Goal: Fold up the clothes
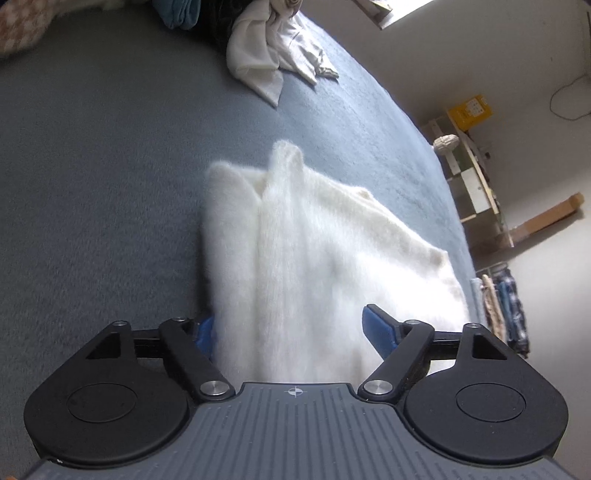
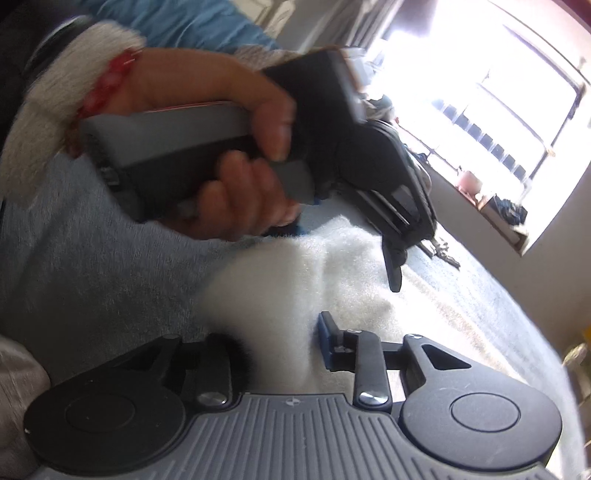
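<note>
A white fluffy sweater [image 1: 314,251] lies partly folded on a blue-grey bed cover [image 1: 92,184], one sleeve laid lengthwise over its body. My left gripper [image 1: 291,332] is open, its blue pads either side of the sweater's near edge. In the right wrist view the same sweater [image 2: 295,273] fills the middle. My right gripper [image 2: 280,339] is open with a fold of the sweater between its fingers; the left pad is hidden by the fabric. The left gripper [image 2: 391,258], held in a hand, hovers over the sweater there.
A crumpled white garment [image 1: 273,55] and a blue folded cloth [image 1: 177,14] lie at the far end of the bed. A shelf unit [image 1: 472,177] and hanging clothes [image 1: 506,306] stand beyond the right edge. A bright window [image 2: 498,85] is ahead right.
</note>
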A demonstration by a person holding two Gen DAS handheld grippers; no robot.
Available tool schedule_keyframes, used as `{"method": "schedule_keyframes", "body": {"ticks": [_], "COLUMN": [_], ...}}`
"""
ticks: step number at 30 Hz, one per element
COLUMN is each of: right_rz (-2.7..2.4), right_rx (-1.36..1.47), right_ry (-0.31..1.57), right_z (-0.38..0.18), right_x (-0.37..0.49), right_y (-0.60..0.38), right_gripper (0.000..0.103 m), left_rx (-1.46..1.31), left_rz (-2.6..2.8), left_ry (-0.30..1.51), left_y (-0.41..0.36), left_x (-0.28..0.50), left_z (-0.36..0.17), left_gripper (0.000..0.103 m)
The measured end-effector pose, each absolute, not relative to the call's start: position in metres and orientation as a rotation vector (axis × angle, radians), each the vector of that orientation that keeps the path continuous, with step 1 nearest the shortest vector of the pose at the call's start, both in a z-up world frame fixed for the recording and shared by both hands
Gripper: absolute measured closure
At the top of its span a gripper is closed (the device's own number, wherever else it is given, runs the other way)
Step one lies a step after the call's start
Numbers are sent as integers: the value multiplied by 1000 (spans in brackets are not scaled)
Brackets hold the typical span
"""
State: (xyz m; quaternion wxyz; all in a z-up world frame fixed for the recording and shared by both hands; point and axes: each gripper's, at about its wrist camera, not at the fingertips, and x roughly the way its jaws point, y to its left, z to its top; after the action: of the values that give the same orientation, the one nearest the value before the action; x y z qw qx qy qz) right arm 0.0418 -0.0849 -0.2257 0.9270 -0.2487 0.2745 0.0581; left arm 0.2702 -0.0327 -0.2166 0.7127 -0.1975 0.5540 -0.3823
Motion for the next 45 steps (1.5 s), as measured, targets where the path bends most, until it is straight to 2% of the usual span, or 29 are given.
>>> {"method": "schedule_keyframes", "body": {"ticks": [3,6,11,13,20,26,36,45], "right_rz": [109,103,103,111,119,166,129,-162], "right_rx": [-441,-408,-391,-365,-291,-229,-62,26], "right_ry": [552,548,559,571,596,640,618,694], "right_z": [-217,-215,-216,-211,-209,-185,-143,-151], "right_x": [42,42,39,35,38,22,12,51], "right_y": [-85,-80,-68,-69,-81,-120,-210,-274], "right_gripper": [78,78,77,77,76,62,63,72], "left_rx": [-475,-490,-432,-436,-391,-384,-357,-299], "left_rz": [-869,-875,-834,-836,-846,-849,-840,-852], "left_ry": [1271,1283,1253,1258,1277,1283,1260,1224], "left_y": [-28,-29,-35,-33,-38,-39,-41,-45], "left_x": [268,263,255,253,247,248,243,241], "left_z": [-221,-224,-220,-221,-219,-219,-217,-213], "left_gripper": [22,25,46,47,48,50,50,48]}}
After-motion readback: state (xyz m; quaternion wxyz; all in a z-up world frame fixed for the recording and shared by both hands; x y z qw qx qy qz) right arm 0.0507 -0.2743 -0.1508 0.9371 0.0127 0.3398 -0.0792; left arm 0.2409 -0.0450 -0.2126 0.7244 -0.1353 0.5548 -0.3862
